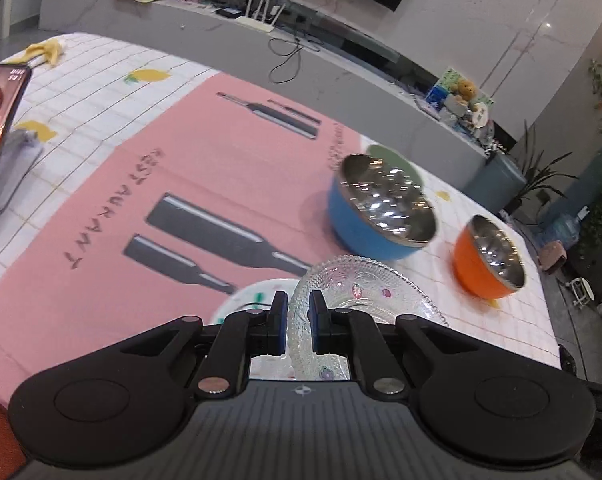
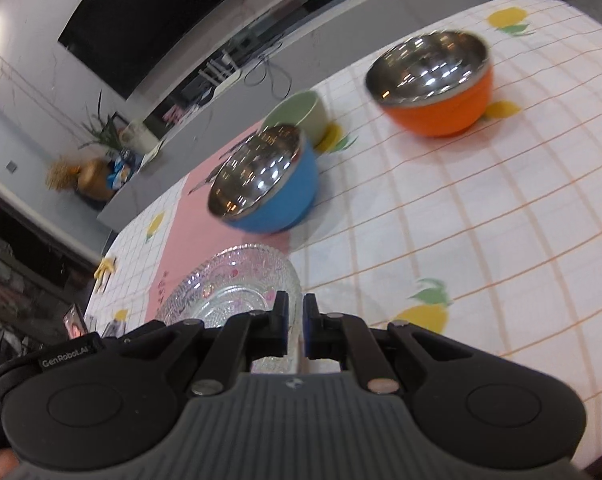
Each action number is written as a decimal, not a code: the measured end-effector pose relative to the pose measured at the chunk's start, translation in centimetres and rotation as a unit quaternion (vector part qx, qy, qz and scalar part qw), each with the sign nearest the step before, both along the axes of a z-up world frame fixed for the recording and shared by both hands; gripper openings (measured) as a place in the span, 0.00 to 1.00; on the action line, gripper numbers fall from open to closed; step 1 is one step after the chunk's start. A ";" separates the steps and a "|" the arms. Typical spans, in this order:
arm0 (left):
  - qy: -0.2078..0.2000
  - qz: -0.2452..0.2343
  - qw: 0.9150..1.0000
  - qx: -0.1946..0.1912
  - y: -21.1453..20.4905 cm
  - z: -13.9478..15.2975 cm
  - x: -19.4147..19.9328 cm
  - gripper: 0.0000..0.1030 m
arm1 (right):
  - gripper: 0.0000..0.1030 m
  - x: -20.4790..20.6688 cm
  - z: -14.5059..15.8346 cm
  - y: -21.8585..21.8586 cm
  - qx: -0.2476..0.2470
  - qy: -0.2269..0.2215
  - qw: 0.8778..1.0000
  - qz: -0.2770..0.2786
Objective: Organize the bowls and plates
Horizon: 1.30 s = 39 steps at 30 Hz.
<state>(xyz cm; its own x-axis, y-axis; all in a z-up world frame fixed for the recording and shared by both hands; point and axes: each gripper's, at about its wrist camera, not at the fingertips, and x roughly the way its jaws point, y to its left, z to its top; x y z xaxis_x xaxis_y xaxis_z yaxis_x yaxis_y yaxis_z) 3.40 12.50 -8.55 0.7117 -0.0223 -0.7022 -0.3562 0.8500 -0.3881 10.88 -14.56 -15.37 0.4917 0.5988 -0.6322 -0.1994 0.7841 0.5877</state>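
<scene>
Checked tablecloth (image 2: 481,208); clear embossed glass plate (image 2: 237,280) w/ flower decals.

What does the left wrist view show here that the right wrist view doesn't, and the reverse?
Only the left wrist view shows the left hand-held gripper, the cutlery print on the pink mat and a white plate under the glass plate.

Only the right wrist view shows the right hand-held gripper and a dried-plant vase.

Both show the glass plate pinched at its rim by each hand-held gripper, the blue bowl, the orange bowl, the green cup and the lemon-print tablecloth.
</scene>
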 end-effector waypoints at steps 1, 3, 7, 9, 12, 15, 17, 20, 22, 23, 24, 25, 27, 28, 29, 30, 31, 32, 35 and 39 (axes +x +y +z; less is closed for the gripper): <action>0.006 0.003 1.000 -0.004 0.4 -0.4 -0.1 0.11 | 0.04 0.0 -0.1 0.5 -0.005 -0.001 1.000 0.005; 0.018 0.008 1.000 -0.008 1.1 -1.1 -0.2 0.11 | 0.04 -0.1 -0.4 1.3 -0.012 0.001 1.000 0.015; 0.033 0.021 0.999 0.002 1.6 -1.9 -0.6 0.11 | 0.05 0.0 -1.2 2.7 -0.027 0.007 0.999 0.032; 0.034 0.024 0.999 0.012 1.6 -2.1 -0.6 0.12 | 0.05 0.1 -1.6 3.2 -0.035 0.007 0.999 0.036; 0.037 0.024 0.999 0.019 1.5 -2.5 -0.3 0.12 | 0.05 0.3 -2.1 3.7 -0.046 0.008 0.998 0.039; 0.036 0.023 0.999 0.030 1.3 -2.8 -0.2 0.13 | 0.05 0.5 -2.4 4.1 -0.060 0.007 0.997 0.045; 0.039 0.020 0.998 0.044 1.1 -2.8 -0.2 0.13 | 0.06 0.2 -2.3 4.4 -0.071 0.002 0.996 0.052; 0.042 0.017 0.997 0.064 0.6 -2.7 -0.1 0.13 | 0.06 0.0 -2.2 4.5 -0.077 -0.005 0.995 0.055; 0.051 0.013 0.995 0.090 0.2 -2.7 0.2 0.08 | 0.06 0.0 -2.2 4.6 -0.078 -0.007 0.995 0.056; 0.053 0.011 0.994 0.099 0.0 -2.8 0.2 0.08 | 0.05 0.0 -2.2 4.6 -0.082 -0.010 0.995 0.057; 0.049 0.009 0.993 0.103 -0.2 -2.8 0.3 0.08 | 0.06 -0.2 -2.1 4.7 -0.087 -0.016 0.994 0.058; 0.052 0.006 0.993 0.107 -0.3 -2.8 0.4 0.08 | 0.06 -0.2 -2.1 4.9 -0.094 -0.020 0.994 0.059; 0.051 0.005 0.992 0.114 -0.5 -2.8 0.4 0.08 | 0.09 -0.3 -2.3 4.8 -0.094 -0.019 0.994 0.060; 0.052 0.004 0.992 0.116 -0.5 -2.8 0.4 0.07 | 0.09 -0.2 -2.3 4.7 -0.090 -0.018 0.994 0.060; 0.050 0.005 0.992 0.118 -0.5 -2.7 0.3 0.08 | 0.10 -0.2 -2.3 4.6 -0.087 -0.017 0.994 0.061; 0.045 0.006 0.992 0.120 -0.5 -2.5 0.2 0.08 | 0.11 -0.2 -2.3 4.5 -0.082 -0.015 0.995 0.061; 0.041 0.009 0.991 0.124 -0.5 -2.3 0.0 0.10 | 0.12 -0.2 -2.3 4.3 -0.076 -0.012 0.995 0.060; 0.037 0.012 0.991 0.127 -0.4 -2.1 -0.1 0.11 | 0.15 -0.3 -2.2 4.0 -0.071 -0.012 0.996 0.059; 0.046 0.015 0.991 0.123 0.1 -2.0 0.0 0.24 | 0.16 -0.7 -1.9 3.6 -0.075 -0.020 0.995 0.056; 0.054 0.020 0.995 0.077 0.7 -2.6 -0.1 0.25 | 0.08 -1.0 -2.0 2.8 -0.059 -0.011 0.997 0.049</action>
<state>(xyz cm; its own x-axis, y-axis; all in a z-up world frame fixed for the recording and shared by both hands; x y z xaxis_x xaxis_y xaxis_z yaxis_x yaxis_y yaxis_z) 3.27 13.22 -11.14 0.6295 0.1189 -0.7679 -0.4242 0.8806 -0.2114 9.93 -11.73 -17.40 0.4496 0.5669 -0.6903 -0.2906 0.8236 0.4871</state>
